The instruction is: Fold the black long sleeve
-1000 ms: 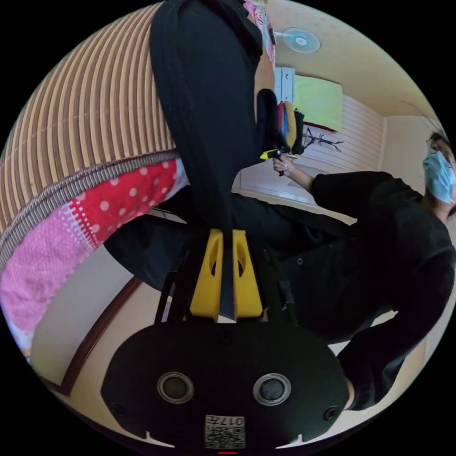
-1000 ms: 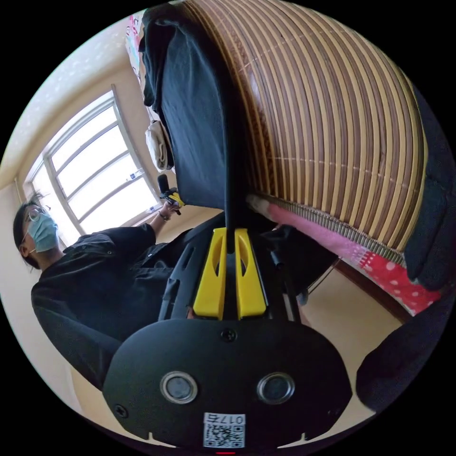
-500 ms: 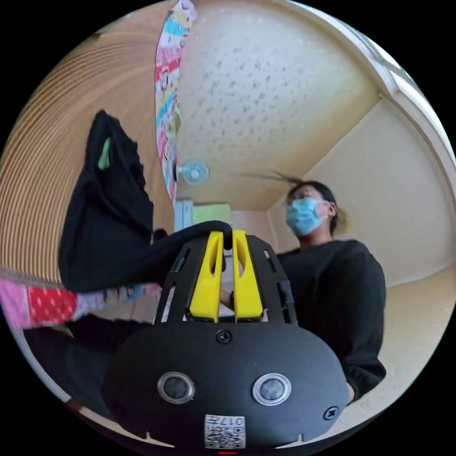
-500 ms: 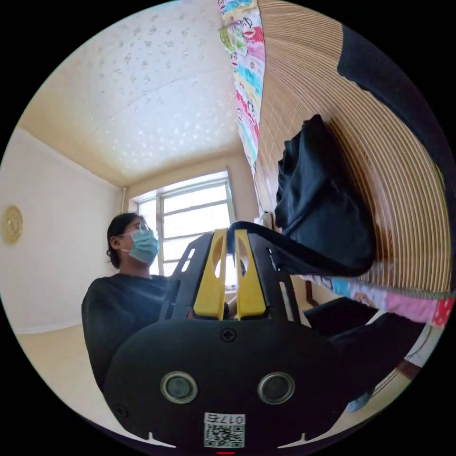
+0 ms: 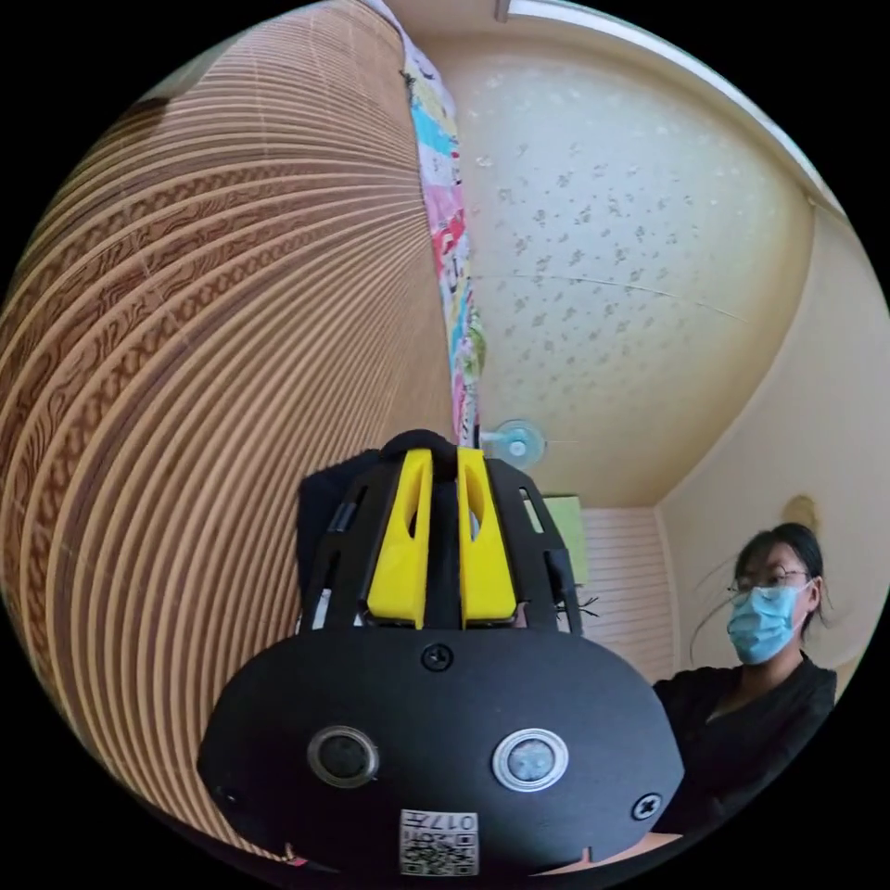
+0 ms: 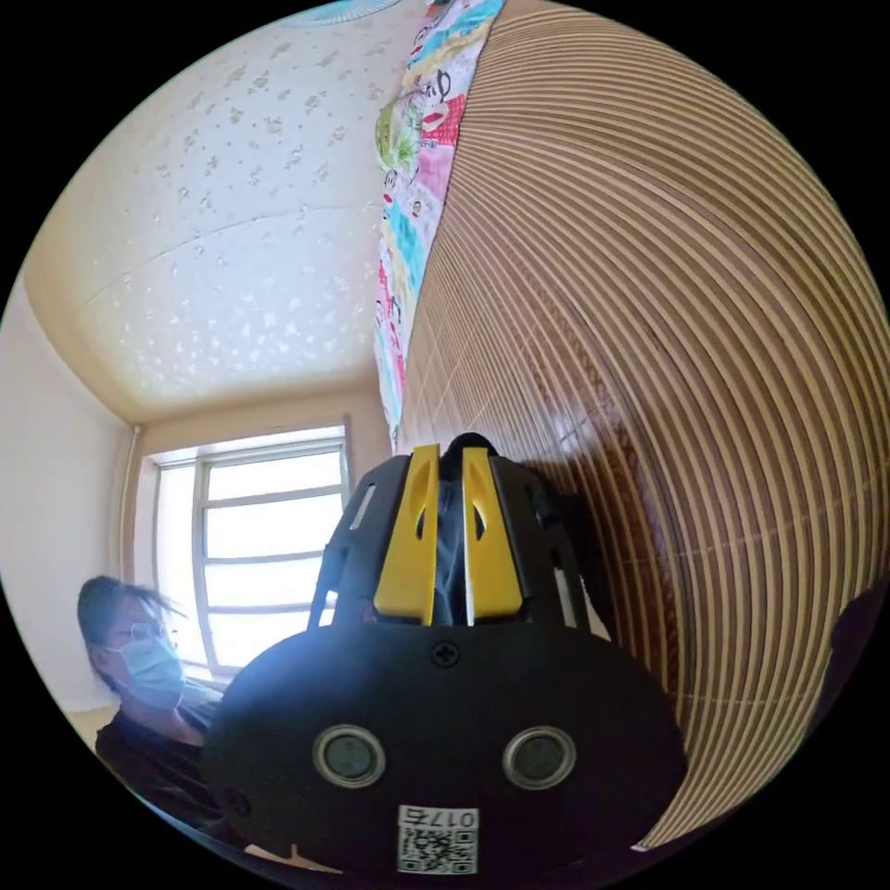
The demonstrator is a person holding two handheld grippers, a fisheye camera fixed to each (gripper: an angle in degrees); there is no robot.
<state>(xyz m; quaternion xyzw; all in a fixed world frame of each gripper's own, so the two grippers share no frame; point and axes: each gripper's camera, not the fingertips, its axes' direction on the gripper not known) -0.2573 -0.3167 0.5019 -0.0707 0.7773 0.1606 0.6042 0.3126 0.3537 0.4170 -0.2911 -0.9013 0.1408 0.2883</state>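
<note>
A room in a home — a bedroom, it seems.
A bamboo mat (image 5: 185, 371), a patterned quilt (image 5: 445, 232) at 12 o'clock and a wall fan (image 5: 513, 443) are seen.

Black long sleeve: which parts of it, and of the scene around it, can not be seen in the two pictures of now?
- Left gripper view: the black long sleeve is mostly hidden behind the left gripper; its shape cannot be told.
- Right gripper view: only a little cloth shows between the right gripper jaws; the body hides the rest.
- Right gripper view: a dark shape is cut off by the picture edge.
</note>
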